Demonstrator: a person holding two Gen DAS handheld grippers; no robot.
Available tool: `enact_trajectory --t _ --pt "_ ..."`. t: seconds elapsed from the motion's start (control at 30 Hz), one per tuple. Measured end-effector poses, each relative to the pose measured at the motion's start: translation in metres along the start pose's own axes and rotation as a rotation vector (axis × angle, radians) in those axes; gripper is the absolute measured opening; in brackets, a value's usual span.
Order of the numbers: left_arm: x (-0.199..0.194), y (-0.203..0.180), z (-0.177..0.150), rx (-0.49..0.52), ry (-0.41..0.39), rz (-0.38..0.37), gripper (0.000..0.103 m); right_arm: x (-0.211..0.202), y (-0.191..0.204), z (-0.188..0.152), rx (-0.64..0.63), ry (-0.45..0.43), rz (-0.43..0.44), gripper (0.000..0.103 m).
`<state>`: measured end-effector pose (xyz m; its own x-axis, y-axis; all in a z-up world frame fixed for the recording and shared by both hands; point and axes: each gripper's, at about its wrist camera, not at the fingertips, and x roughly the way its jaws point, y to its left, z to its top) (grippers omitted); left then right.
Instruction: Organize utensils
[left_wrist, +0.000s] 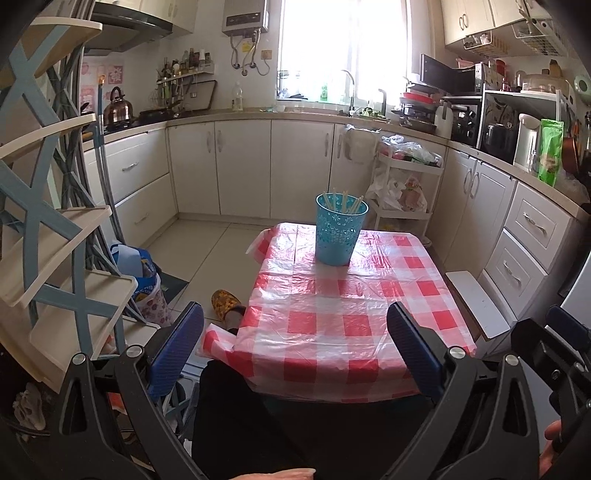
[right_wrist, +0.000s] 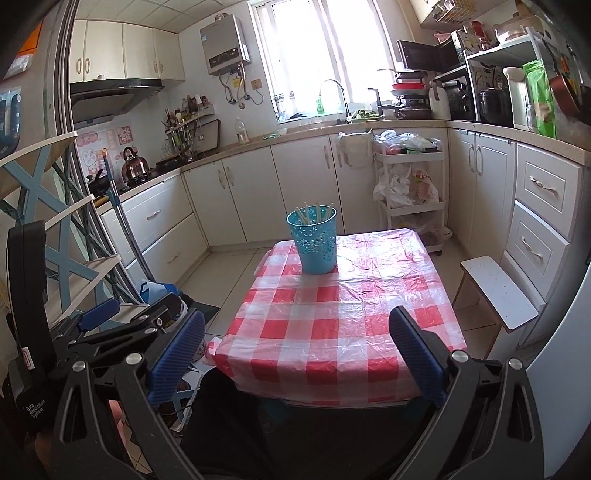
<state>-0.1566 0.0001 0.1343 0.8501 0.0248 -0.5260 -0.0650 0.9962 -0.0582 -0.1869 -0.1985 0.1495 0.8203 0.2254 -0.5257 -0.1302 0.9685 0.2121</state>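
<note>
Both claws, left claw (left_wrist: 295, 345) and right claw (right_wrist: 297, 349), gape empty over the table's (right_wrist: 332, 332) bare near edge.

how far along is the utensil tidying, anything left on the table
It looks finished or nearly so. Done: the chopsticks stand in the blue holder on the checked tablecloth, with no loose utensils visible on it. In hand: nothing; the left gripper and right gripper are both open and empty. Left: nothing visible.

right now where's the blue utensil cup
In both wrist views the blue cup stands upright at the far end of the checked table, chopsticks inside, beyond both open grippers.
</note>
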Motion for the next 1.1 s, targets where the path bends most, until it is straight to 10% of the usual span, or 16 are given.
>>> enact_trajectory --t 1.1 --pt "-0.0055 0.0003 -0.0039 -0.003 -0.003 -0.003 0.095 -0.0034 0.0050 -0.0024 -0.021 0.001 0.000 0.096"
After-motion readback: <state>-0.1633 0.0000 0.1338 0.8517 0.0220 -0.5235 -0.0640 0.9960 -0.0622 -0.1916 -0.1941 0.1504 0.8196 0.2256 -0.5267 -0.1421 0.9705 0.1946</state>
